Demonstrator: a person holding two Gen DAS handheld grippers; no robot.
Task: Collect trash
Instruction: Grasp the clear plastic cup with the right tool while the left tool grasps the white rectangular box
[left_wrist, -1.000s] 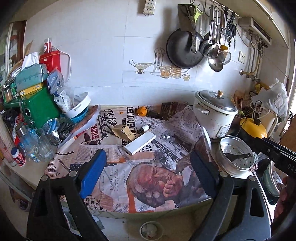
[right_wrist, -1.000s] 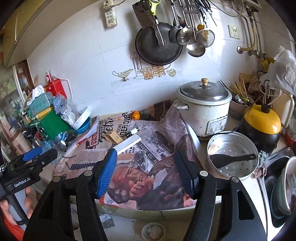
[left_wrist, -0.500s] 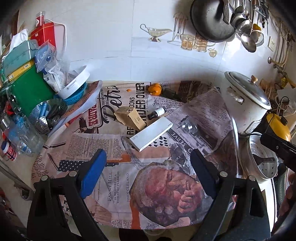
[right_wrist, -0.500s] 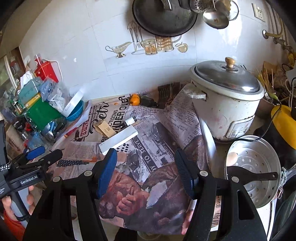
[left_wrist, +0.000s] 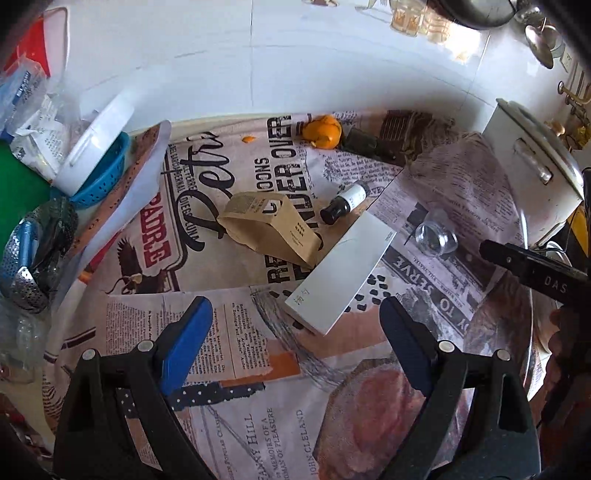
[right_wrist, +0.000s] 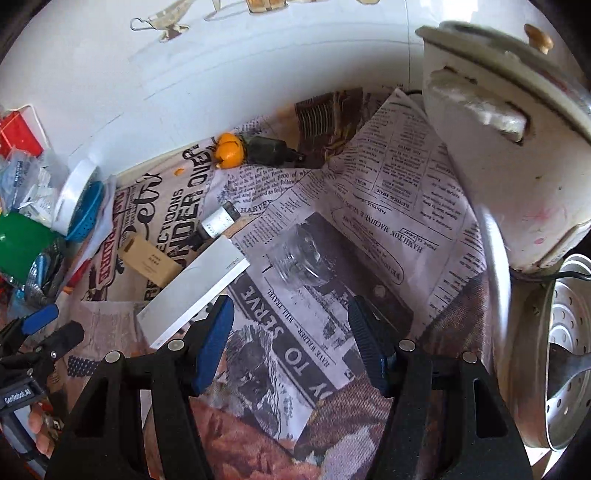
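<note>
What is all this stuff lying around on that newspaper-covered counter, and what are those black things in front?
Flat box: one, white, mid-counter on the newspaper.
Paper sleeve: one, tan, touching the box's left side.
Small bottle: one, white with black cap, lying behind the box.
Clear cup: one, on its side, right of the box.
Orange peel: one, by the wall.
Rice cooker: one, white, right.
Colander: one, blue, left.
Left tongs: black with blue pads, open, empty.
Right tongs: same, open, before the cup.

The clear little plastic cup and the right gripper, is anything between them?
Nothing but printed newspaper lies between the clear plastic cup and the open right gripper, shown in the right wrist view.
</note>
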